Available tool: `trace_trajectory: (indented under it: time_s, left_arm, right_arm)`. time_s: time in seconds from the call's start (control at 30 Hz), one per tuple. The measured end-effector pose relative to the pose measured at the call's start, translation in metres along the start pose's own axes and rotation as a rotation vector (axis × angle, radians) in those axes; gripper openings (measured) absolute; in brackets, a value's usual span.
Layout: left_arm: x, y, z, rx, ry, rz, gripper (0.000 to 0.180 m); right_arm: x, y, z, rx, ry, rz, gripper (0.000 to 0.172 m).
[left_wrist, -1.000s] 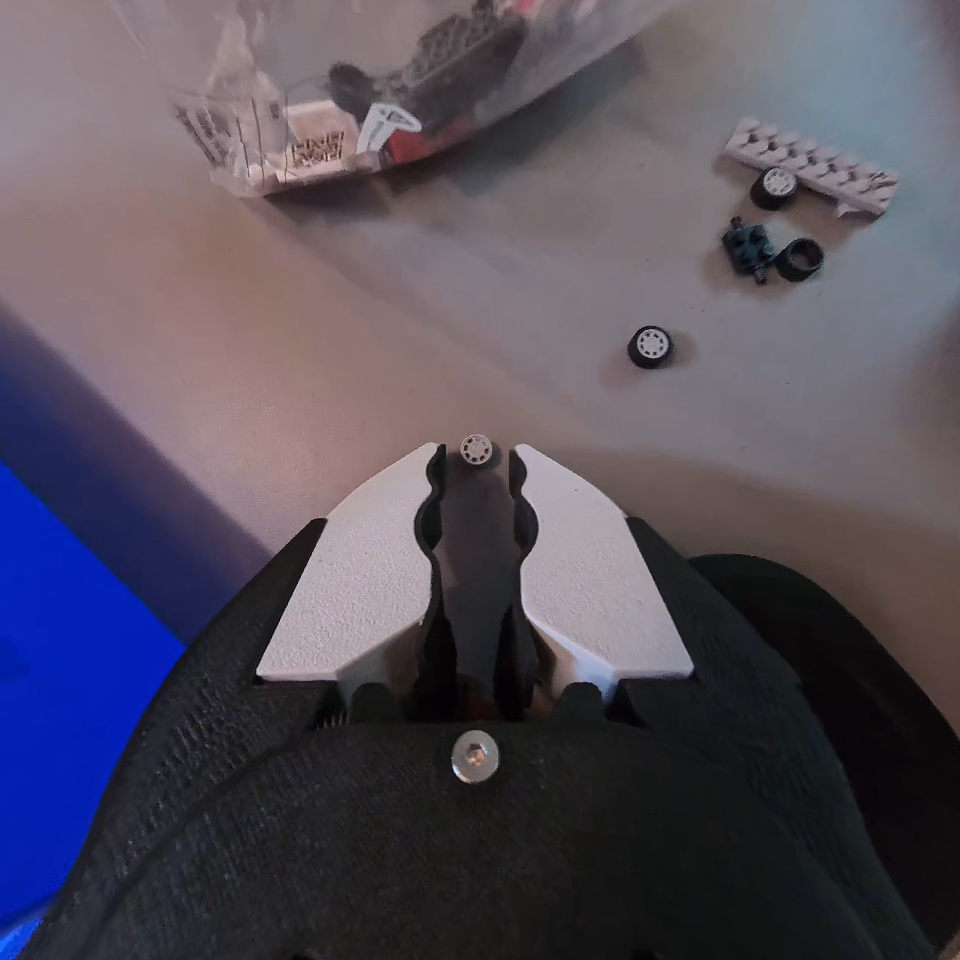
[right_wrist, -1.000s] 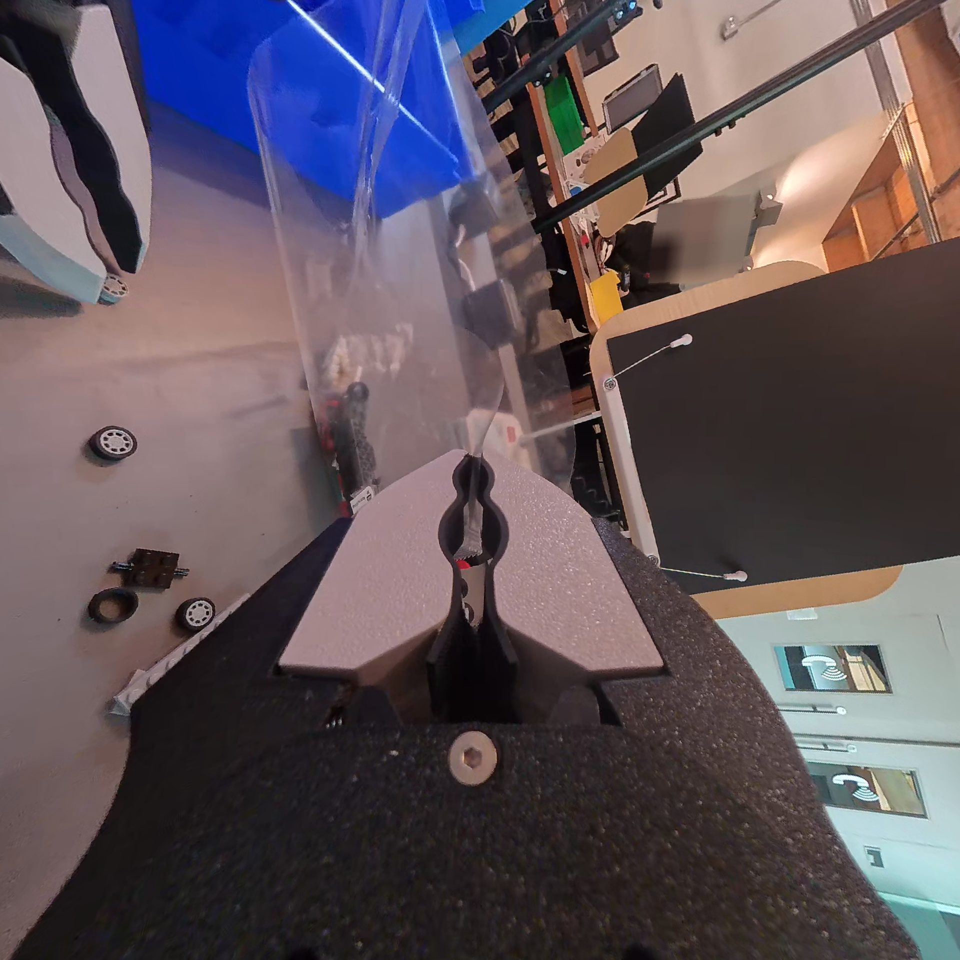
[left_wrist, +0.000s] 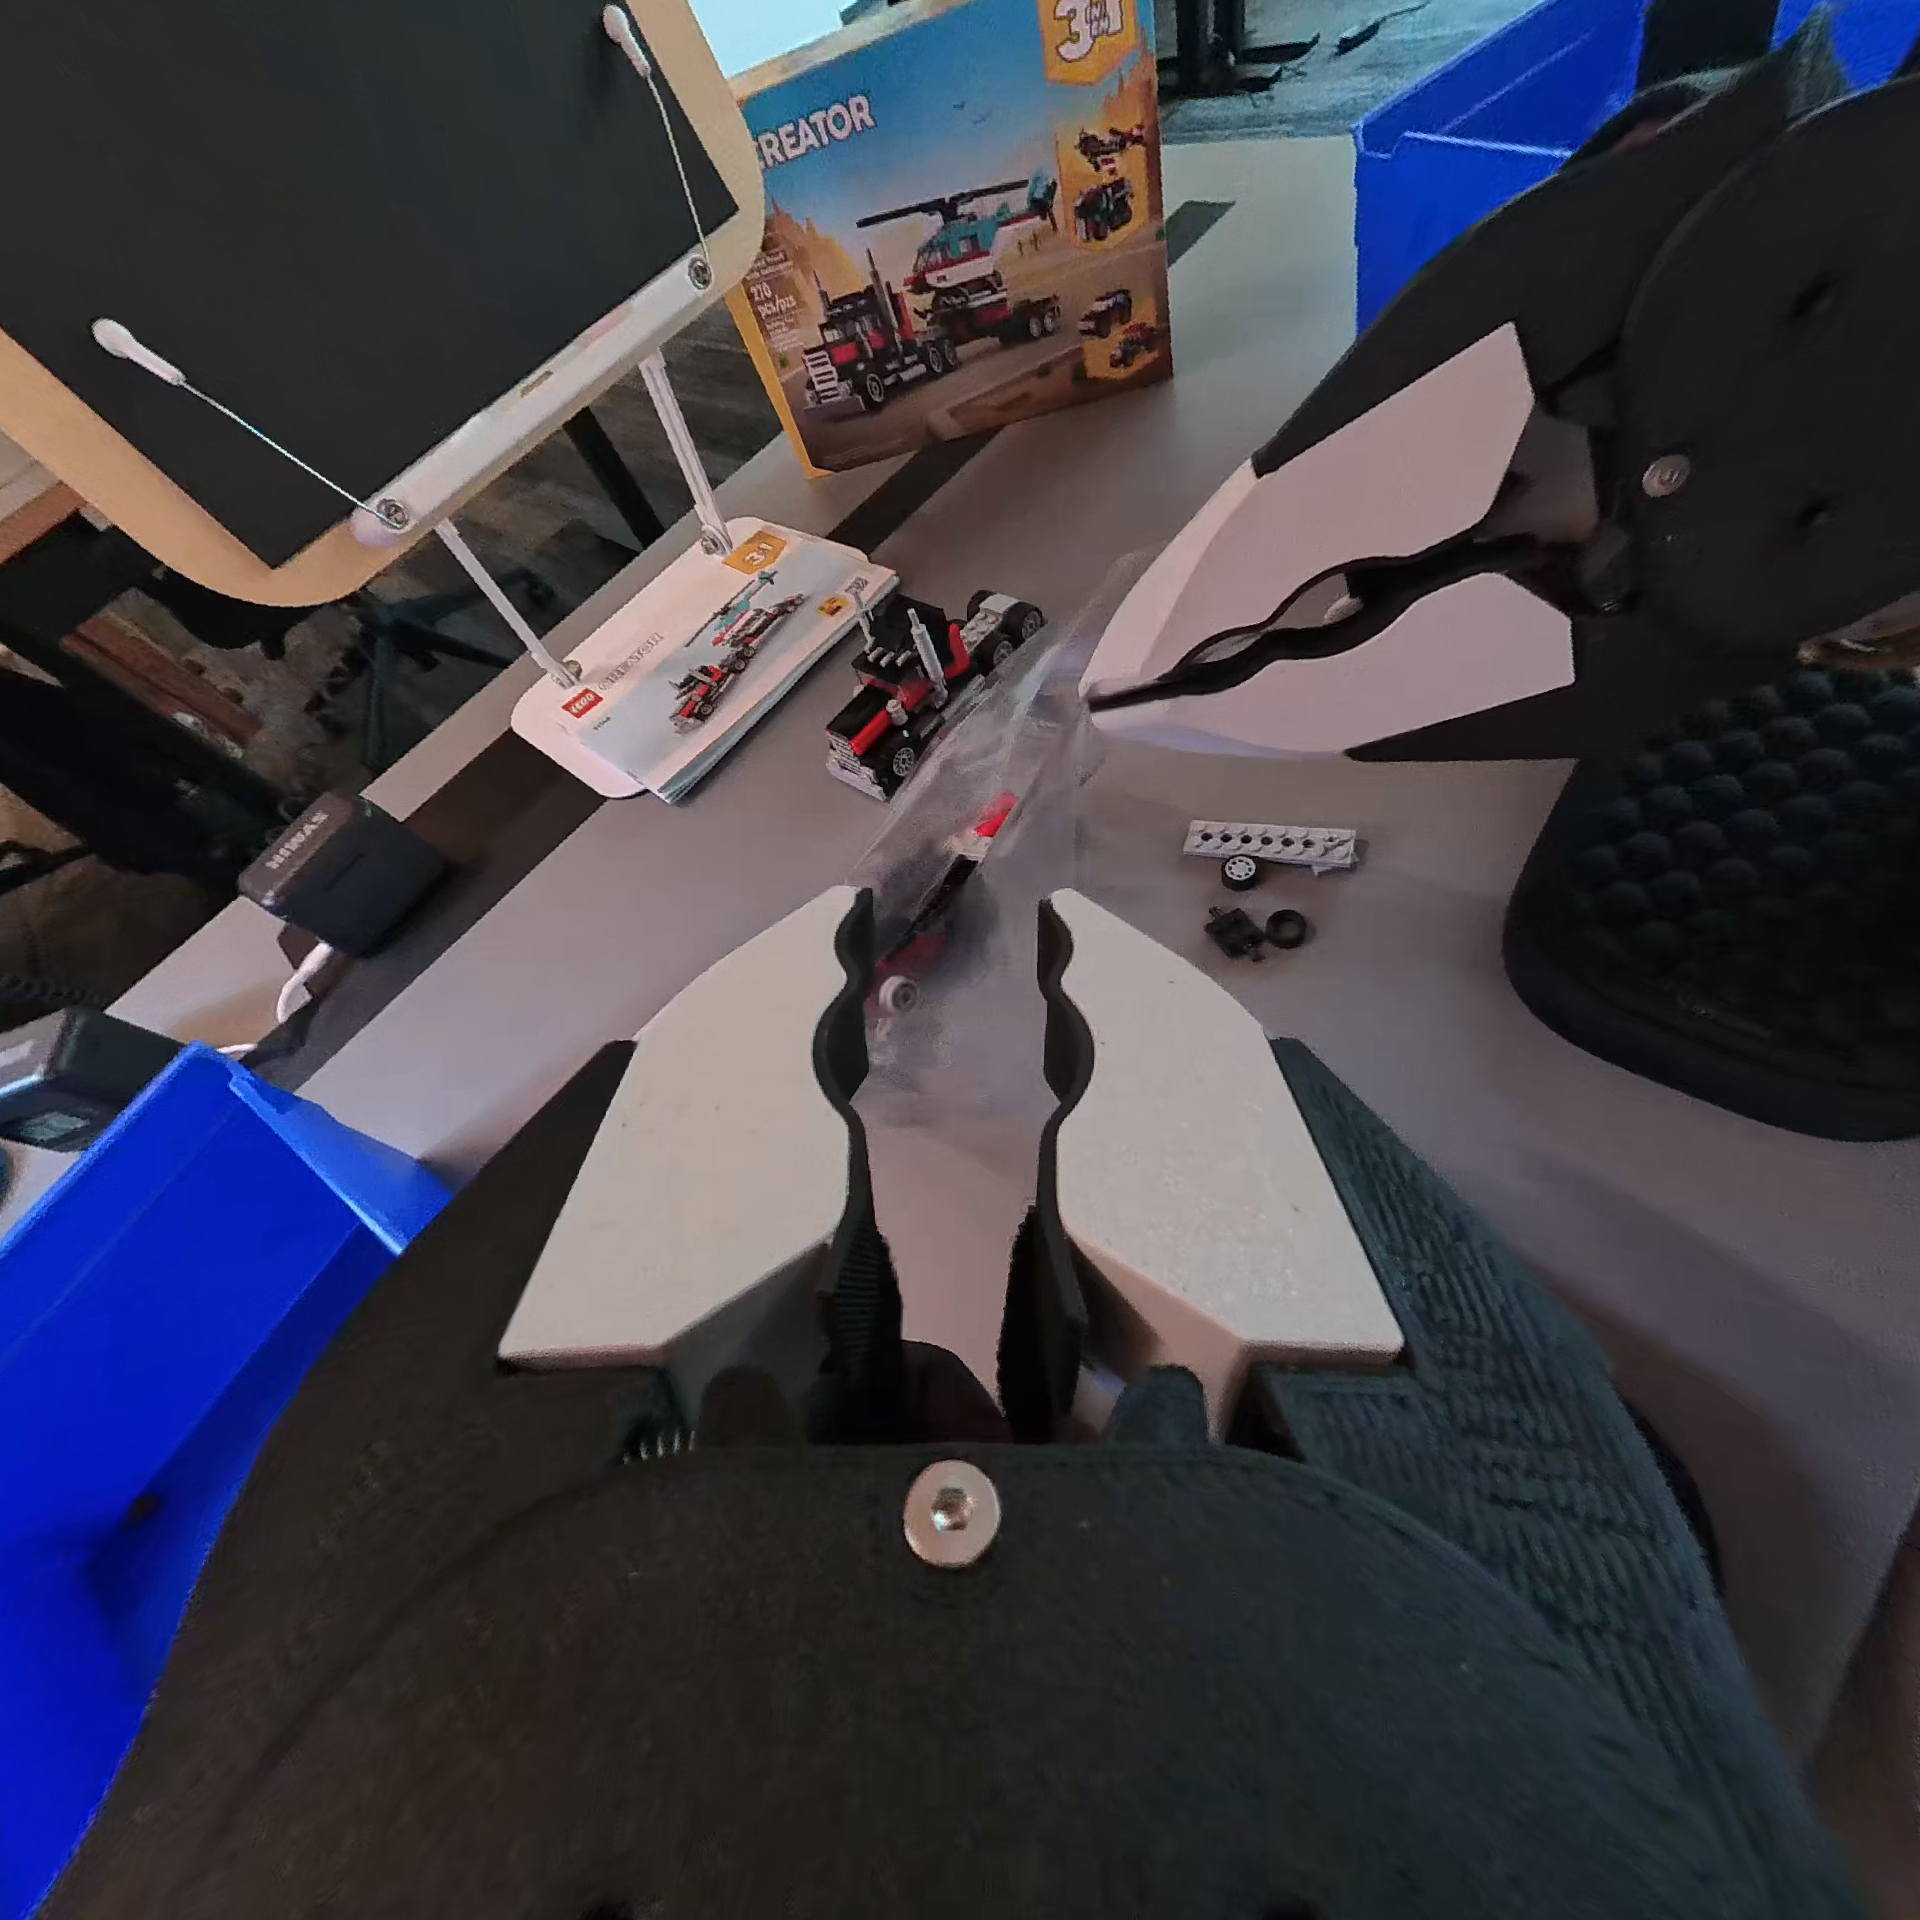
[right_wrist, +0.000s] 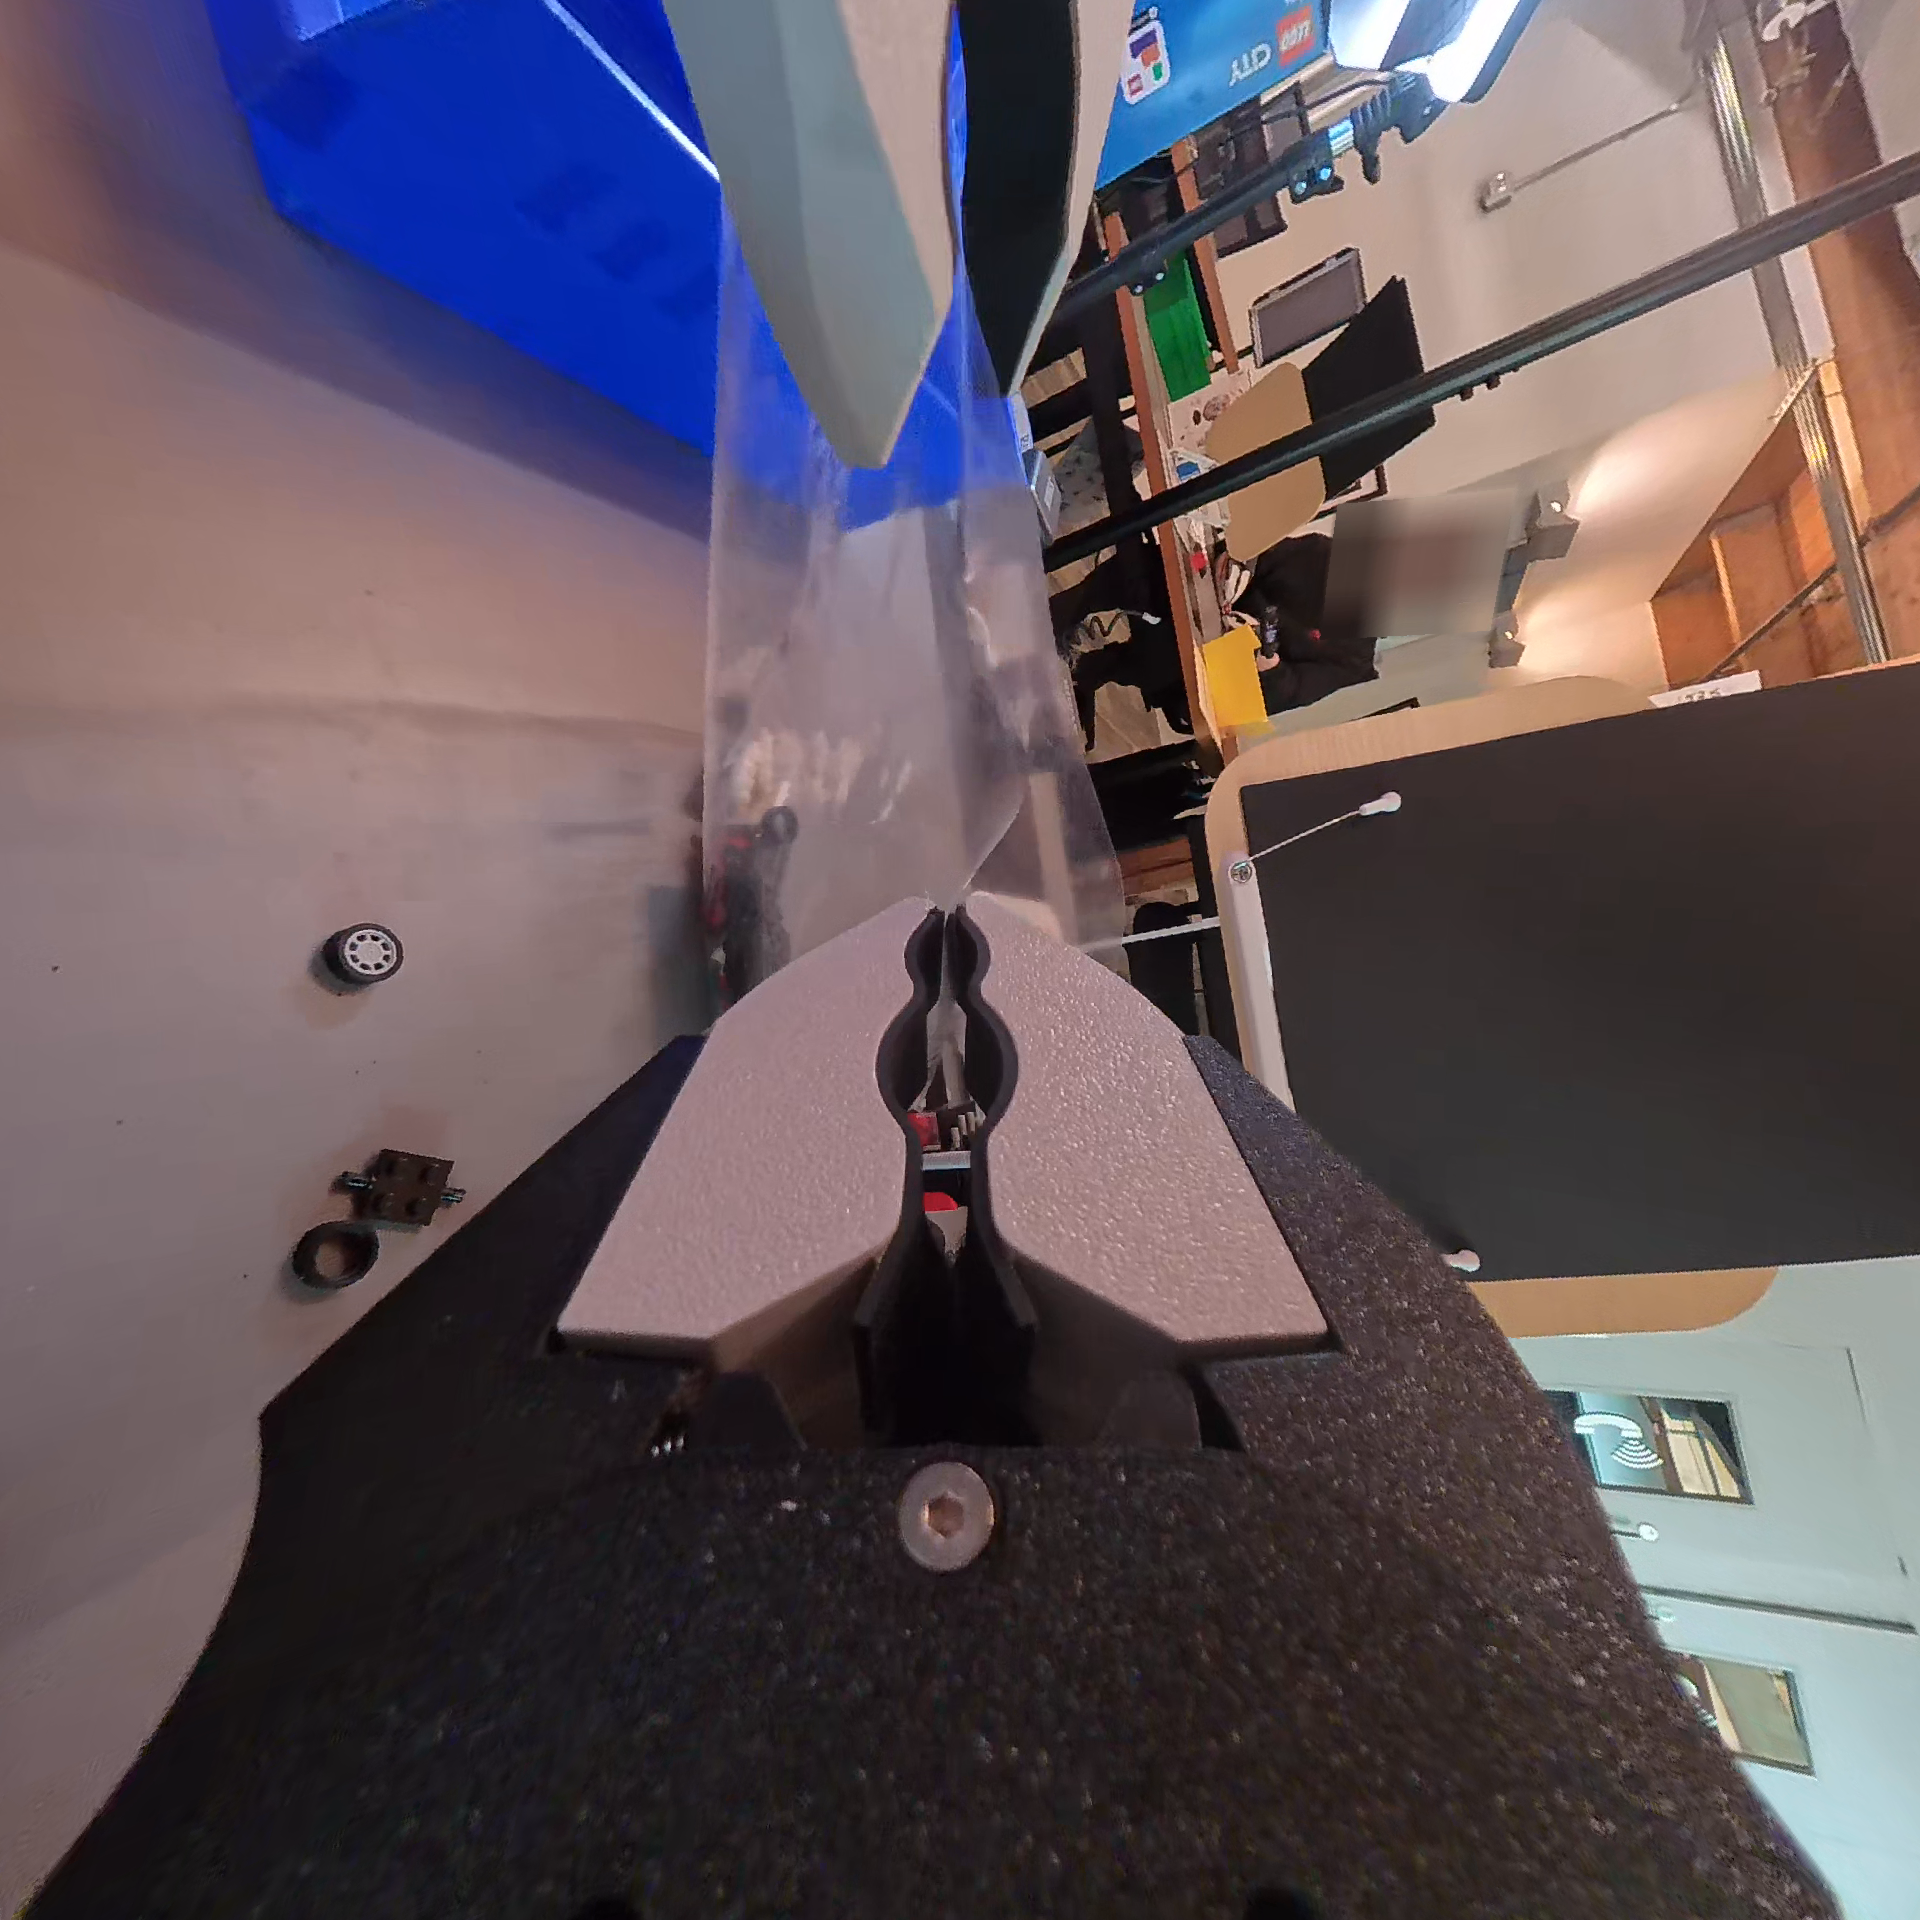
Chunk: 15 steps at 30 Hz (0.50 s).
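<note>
My right gripper (right_wrist: 943, 912) is shut on the top corner of a clear plastic bag (right_wrist: 852, 675) and holds it up above the grey table (left_wrist: 623, 935). The bag (left_wrist: 966, 790) holds red, black and white brick pieces. In the left wrist view the right gripper (left_wrist: 1091, 698) is at the upper right. My left gripper (left_wrist: 951, 914) is open, with the bag's lower part hanging between its fingers and a gap to each pad. It also shows at the top of the right wrist view (right_wrist: 940, 421). A small white round piece (left_wrist: 899, 992) shows by the left finger.
Loose on the table are a grey plate (left_wrist: 1273, 842), a wheel (left_wrist: 1238, 871), a black piece (left_wrist: 1231, 928) and a tyre (left_wrist: 1288, 925). Farther off are a truck model (left_wrist: 925, 686), a booklet (left_wrist: 707, 655) and a box (left_wrist: 956, 239). A blue bin (left_wrist: 156, 1299) is at the left. Spacing between my two grippers at the tips: around 7 centimetres.
My left gripper rose from the table, where a small wheel sat at its tips, opened wider and now straddles the bag. The wheel is gone from its tips. The right gripper kept hold of the bag.
</note>
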<state>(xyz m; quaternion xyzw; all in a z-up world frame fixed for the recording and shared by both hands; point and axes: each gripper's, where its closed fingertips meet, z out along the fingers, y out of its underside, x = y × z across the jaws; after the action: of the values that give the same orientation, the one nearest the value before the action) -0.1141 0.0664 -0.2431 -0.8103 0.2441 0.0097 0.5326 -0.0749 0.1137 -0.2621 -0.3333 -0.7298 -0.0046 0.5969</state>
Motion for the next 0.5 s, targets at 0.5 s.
trace_trajectory:
  time_s: [0.5]
  left_arm:
    - [0.008,-0.011,-0.016,0.132,-0.042,0.518,0.032]
  right_arm:
    - [0.012,0.011,-0.004,0.144,-0.134,0.109,0.001]
